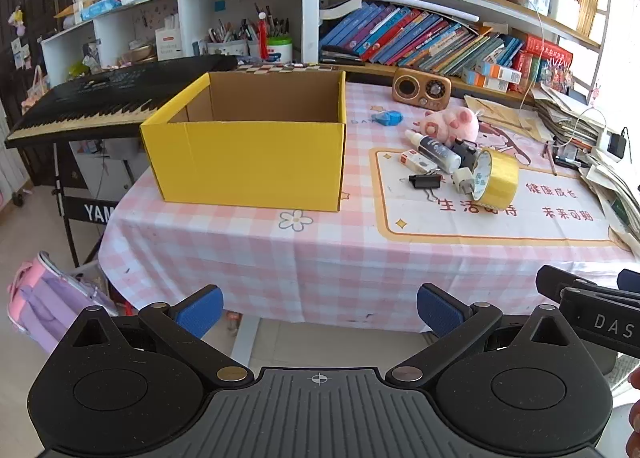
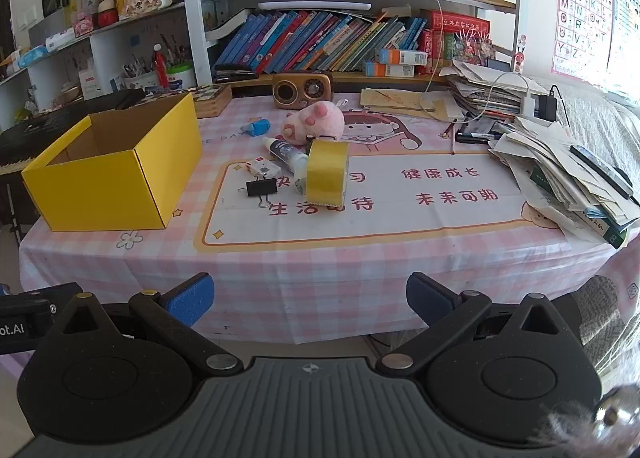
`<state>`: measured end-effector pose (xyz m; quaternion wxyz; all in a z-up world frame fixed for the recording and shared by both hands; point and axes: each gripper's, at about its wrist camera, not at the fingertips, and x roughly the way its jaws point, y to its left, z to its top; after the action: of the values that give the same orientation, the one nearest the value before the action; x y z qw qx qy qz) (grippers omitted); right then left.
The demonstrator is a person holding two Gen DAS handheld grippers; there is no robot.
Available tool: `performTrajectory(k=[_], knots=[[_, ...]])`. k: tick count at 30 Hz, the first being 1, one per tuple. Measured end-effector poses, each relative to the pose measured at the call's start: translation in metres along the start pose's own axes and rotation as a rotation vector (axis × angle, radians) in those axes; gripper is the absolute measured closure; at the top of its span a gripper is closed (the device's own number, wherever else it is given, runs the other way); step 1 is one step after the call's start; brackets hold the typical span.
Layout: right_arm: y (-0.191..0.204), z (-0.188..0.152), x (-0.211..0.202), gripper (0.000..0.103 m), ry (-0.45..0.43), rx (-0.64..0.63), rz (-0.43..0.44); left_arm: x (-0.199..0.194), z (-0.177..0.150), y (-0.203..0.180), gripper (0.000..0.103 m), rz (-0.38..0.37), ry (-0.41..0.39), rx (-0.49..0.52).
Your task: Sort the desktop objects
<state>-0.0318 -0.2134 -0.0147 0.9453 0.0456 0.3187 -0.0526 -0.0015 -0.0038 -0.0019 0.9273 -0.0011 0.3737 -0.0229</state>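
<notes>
A: Which step is this?

B: I'd judge the very start. Both tools hang off the near edge of the desk point(image 2: 320, 258), at the bottom of each frame. The left hand-held gripper point(image 1: 320, 312) has its blue pads spread wide with nothing between them, and the right hand-held gripper point(image 2: 310, 300) is the same: wide apart, empty.

A: And the things to sort?

B: Clustered at centre in the right wrist view: a roll of yellow tape point(image 2: 326, 172) standing on its edge, a black binder clip point(image 2: 261, 188) just to its left, a small white box point(image 2: 262, 168) above the clip, a white bottle point(image 2: 286, 154) lying on its side, and a pink plush toy point(image 2: 316, 123) behind them. A small blue object point(image 2: 259, 126) lies apart, nearer the box.

A: Where do they go?

B: Probably into the yellow cardboard box point(image 2: 108, 194) at left of the frame, which looks empty.

A: Next move?

B: Likely a reach forward over the desk to one item. The tape roll is nearest and tallest, so spread pads should straddle it.
</notes>
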Motion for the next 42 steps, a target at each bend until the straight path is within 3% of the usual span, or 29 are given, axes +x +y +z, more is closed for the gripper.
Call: performTrajectory(k=[42], knots=[[0.006,0.006,0.012,0.0,0.055,0.004,0.009,0.014,0.001,0.013,0.0,0.021,0.036,-0.007]])
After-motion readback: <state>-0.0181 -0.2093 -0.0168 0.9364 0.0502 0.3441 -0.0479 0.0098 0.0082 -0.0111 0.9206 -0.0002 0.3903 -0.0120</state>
